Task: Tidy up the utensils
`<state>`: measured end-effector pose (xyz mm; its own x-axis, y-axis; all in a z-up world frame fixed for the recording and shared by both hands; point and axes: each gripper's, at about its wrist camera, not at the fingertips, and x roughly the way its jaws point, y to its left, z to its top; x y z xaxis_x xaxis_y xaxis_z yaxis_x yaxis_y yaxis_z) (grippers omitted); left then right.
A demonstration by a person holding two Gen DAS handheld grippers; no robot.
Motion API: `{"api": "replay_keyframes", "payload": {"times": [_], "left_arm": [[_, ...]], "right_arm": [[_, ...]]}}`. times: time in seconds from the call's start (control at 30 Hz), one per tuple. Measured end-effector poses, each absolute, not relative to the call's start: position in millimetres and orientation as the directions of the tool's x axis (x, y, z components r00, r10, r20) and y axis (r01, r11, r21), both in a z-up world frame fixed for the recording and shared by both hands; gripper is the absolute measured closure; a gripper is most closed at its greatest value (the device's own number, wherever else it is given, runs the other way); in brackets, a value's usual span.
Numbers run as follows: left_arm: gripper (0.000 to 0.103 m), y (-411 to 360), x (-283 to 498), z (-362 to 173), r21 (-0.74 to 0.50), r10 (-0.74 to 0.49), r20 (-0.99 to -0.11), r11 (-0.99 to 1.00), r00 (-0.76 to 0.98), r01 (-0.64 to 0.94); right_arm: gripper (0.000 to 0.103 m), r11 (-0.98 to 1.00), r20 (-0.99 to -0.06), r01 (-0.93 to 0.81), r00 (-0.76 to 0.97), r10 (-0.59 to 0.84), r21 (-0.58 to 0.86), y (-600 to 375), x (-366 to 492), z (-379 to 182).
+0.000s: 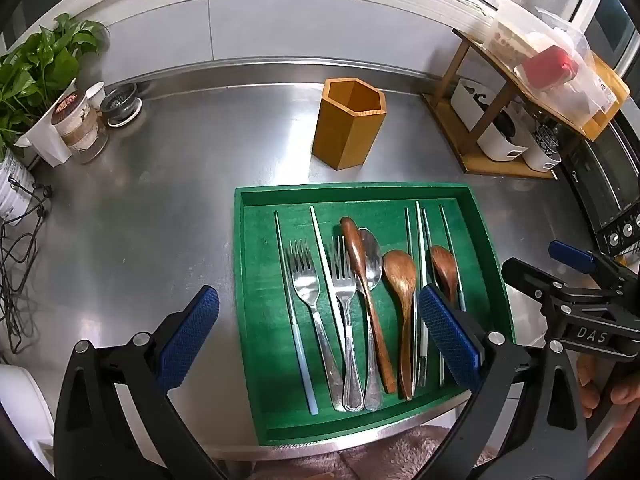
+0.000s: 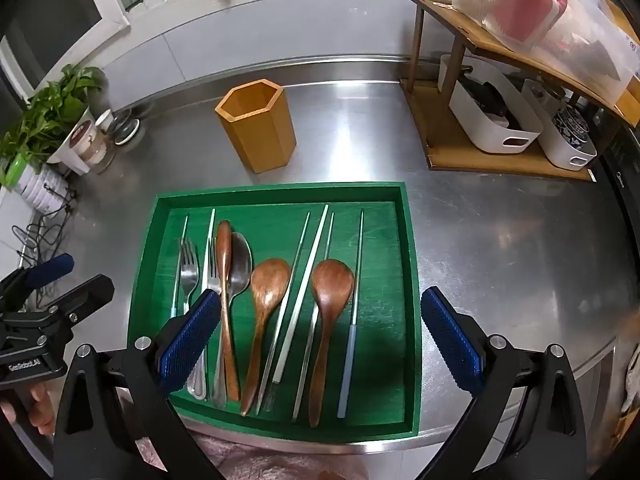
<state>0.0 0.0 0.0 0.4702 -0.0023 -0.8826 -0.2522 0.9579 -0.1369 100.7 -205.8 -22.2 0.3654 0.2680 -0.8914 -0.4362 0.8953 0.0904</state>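
Observation:
A green tray (image 1: pixel 490 236) (image 2: pixel 408 240) on the steel counter holds two forks (image 1: pixel 306 280), a metal spoon (image 1: pixel 370 260), three wooden spoons (image 1: pixel 400 272) (image 2: pixel 332 280) and several chopsticks (image 2: pixel 308 272). An empty hexagonal wooden holder (image 1: pixel 348 124) (image 2: pixel 258 128) stands behind the tray. My left gripper (image 1: pixel 318 328) is open and empty above the tray's near left part. My right gripper (image 2: pixel 320 332) is open and empty above the tray's near right part. Each gripper shows at the edge of the other's view.
A potted plant (image 1: pixel 36 76), cups and a strainer (image 1: pixel 120 102) stand at the back left, with cables (image 1: pixel 20 256) beside them. A wooden shelf (image 2: pixel 496 92) with white bins (image 2: pixel 492 120) and plastic boxes stands at the back right. An oven (image 1: pixel 608 184) is far right.

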Motion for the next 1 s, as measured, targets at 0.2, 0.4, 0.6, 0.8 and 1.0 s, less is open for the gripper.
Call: {"api": "replay_keyframes", "payload": {"times": [0.2,0.4,0.6,0.8,1.0], "left_arm": [[0.008,-0.1,-0.1,0.0,-0.135,0.0,-0.883,0.958,0.469,-0.255],[0.008,-1.5,-3.3,-2.3,-0.136,-0.001,-0.882,0.957,0.47,-0.254],[0.008,-2.7,-0.7,-3.9,-0.137,-0.004,-0.884,0.958,0.468,-0.251],[0.008,-0.4,-0.7,-3.6,-0.14,-0.008,-0.888,0.957,0.46,-0.255],[0.008,-0.5,-0.6,-3.6,-0.139,-0.007,-0.889,0.957,0.458,-0.256]], "right_arm": [[0.004,0.895,-0.893,-0.436,0.359,0.271,0.097,-204.1,101.8,-23.6],[0.004,0.894,-0.893,-0.439,0.361,0.27,0.093,-205.3,100.8,-23.1],[0.004,0.892,-0.893,-0.442,0.36,0.271,0.093,-203.8,100.6,-22.1],[0.004,0.894,-0.894,-0.439,0.358,0.269,0.094,-203.6,100.9,-23.1],[0.004,0.893,-0.895,-0.44,0.357,0.267,0.091,-202.6,100.5,-23.7]]}}
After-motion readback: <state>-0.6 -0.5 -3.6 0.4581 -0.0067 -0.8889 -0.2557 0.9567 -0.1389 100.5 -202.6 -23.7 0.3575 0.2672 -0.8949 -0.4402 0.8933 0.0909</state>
